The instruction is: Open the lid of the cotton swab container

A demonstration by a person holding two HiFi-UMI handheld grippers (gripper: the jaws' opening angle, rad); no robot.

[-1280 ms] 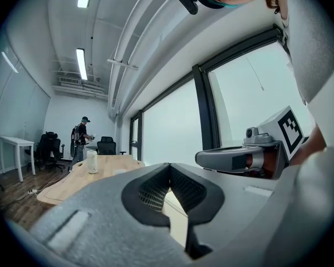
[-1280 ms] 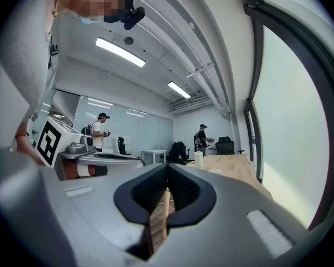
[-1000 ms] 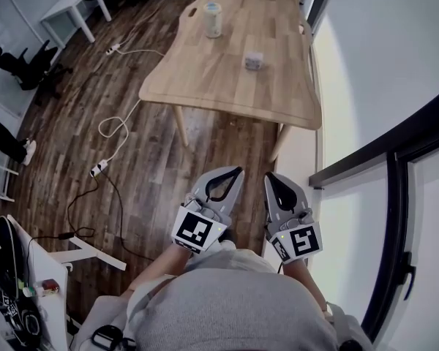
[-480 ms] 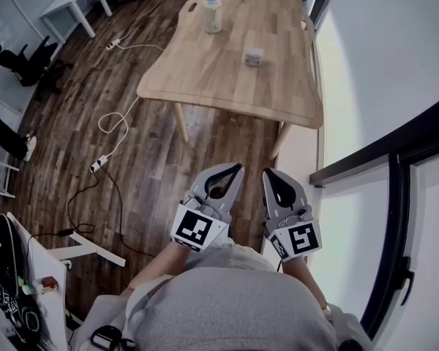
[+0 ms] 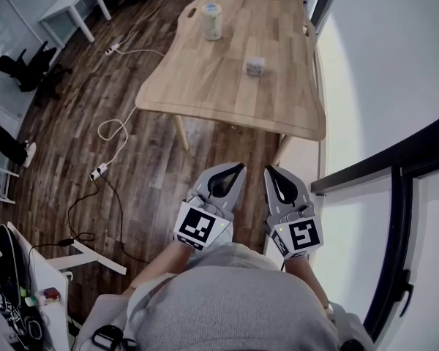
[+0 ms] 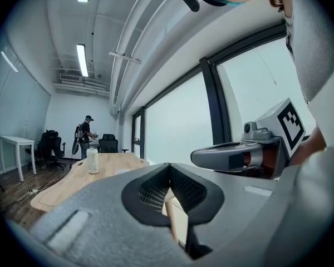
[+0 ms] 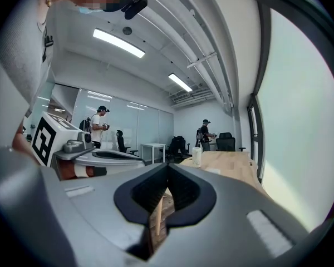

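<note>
– Nudged nearer the table since a second ago
– Container?
– Upright near the table's far left end, well apart from both grippers
– Left gripper?
– Jaws pressed together, empty
– Box?
– Mid-table, right of container
– Right gripper?
– Pressed together too, holding nothing

The table is placed ahead of both grippers, well apart from them; the left gripper and the right gripper are held side by side, near each other, above the floor; a tall container is stood on the far left part of the table; a small box is set nearer and to its right, apart from it; cables are laid on the floor left of the table; a window wall is found on the right.
</note>
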